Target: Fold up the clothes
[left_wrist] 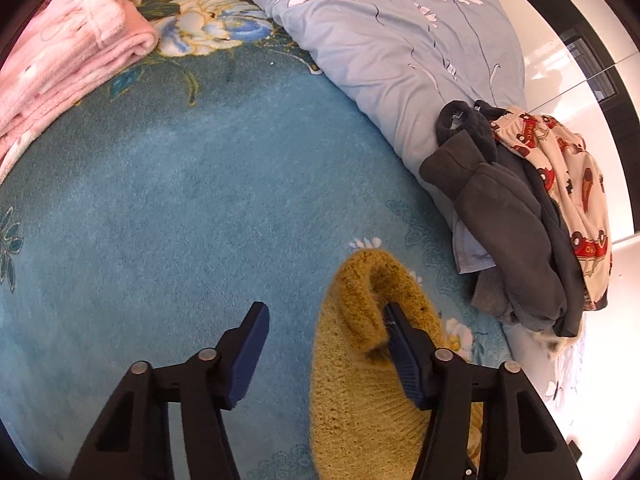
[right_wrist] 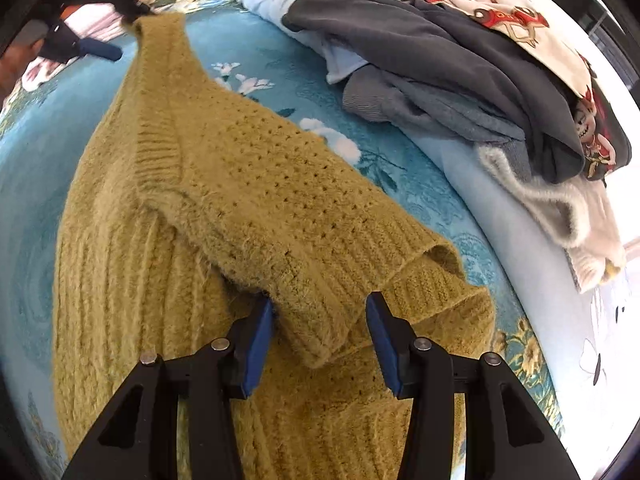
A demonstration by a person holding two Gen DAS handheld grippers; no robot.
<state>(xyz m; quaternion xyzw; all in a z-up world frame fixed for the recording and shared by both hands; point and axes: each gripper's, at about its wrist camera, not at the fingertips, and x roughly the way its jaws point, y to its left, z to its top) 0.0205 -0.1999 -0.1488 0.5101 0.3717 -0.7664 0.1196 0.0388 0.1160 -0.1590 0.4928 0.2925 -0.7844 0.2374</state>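
Observation:
A mustard-yellow knit sweater [right_wrist: 224,184] lies on the blue floral bedspread [left_wrist: 168,200]. In the left wrist view a fold of it [left_wrist: 360,352] hangs over the right finger of my left gripper [left_wrist: 326,316], whose jaws stand wide apart. The left gripper also shows far off in the right wrist view [right_wrist: 108,12], at the sweater's far end. My right gripper [right_wrist: 320,308] is open, its jaws either side of the sweater's ribbed sleeve cuff [right_wrist: 316,332].
A folded pink fleece garment [left_wrist: 68,52] lies at the far left. A pile of dark grey clothes [left_wrist: 516,216] and a cartoon-print garment [left_wrist: 568,184] sits at the right on a grey flowered duvet [left_wrist: 380,40]. A white fluffy garment [right_wrist: 568,216] lies beside the pile.

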